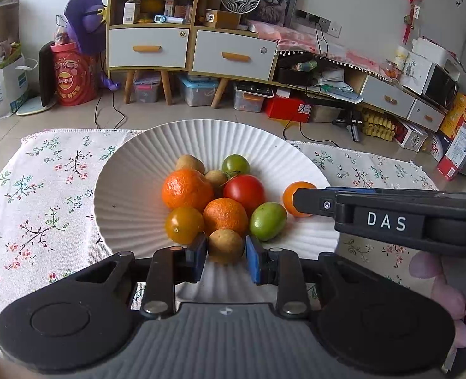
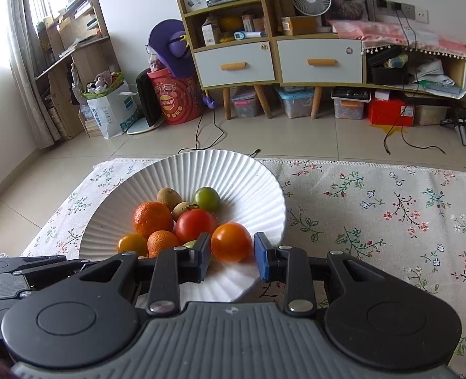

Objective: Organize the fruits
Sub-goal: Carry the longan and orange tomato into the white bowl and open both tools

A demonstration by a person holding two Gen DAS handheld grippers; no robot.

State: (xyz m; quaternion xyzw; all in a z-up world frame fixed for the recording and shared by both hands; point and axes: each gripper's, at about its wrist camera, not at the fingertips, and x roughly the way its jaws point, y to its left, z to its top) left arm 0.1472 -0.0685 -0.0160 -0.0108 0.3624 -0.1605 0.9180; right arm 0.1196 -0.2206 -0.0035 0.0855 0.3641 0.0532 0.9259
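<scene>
A white ribbed plate on a floral cloth holds mandarins, red, yellow and green tomatoes and small brown fruits. My left gripper is shut on a small brown fruit at the near side of the pile. My right gripper straddles an orange tomato that rests on the plate's right side. Its left pad is against the tomato and a thin gap shows at the right pad. In the left wrist view the right gripper's fingers come in from the right and cover part of that tomato.
The floral tablecloth spreads to the right of the plate with nothing on it. Beyond the table's far edge are a tiled floor, cables, storage boxes and a shelf unit. A person's fingers grip the right tool.
</scene>
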